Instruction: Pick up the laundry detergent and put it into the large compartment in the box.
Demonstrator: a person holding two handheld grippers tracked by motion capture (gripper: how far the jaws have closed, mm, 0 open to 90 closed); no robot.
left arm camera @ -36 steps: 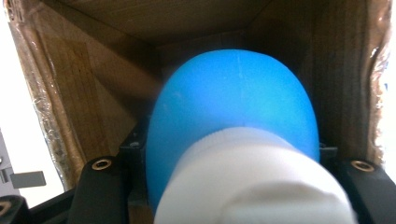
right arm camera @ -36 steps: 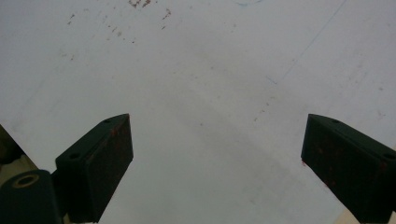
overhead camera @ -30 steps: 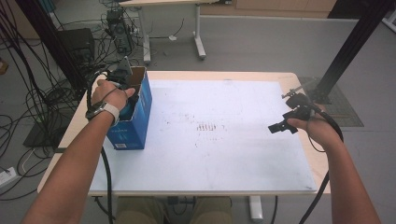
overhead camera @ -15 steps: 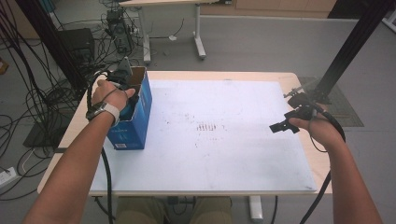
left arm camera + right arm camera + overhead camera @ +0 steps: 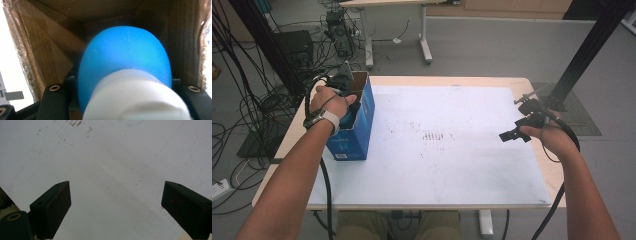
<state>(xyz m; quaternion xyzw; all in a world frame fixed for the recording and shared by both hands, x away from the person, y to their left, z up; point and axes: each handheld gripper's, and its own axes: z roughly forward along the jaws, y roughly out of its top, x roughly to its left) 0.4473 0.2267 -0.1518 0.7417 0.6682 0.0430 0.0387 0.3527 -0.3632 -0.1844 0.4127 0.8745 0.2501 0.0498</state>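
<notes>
One pale wooden worktop (image 5: 542, 172) with a white sheet covering it is carrying one blue cardboard box (image 5: 362, 125), open-topped with a brown inside, sitting at 9 o'clock. One blue round-bodied plastic bottle with a white screw cap (image 5: 125, 67) is sitting down inside that box, clamped across its body by the left hand-held gripper (image 5: 343, 95), which is reaching in from above. The step in hand looks like placing the bottle into the box or pulling it out; I cannot tell which. The next move calls for either opening the jaws or a straight lift clear of the box walls. The right hand-held gripper (image 5: 512, 135) is idling at 3 o'clock, jaws spread wide, holding nothing. Two grippers, one box, one bottle.
</notes>
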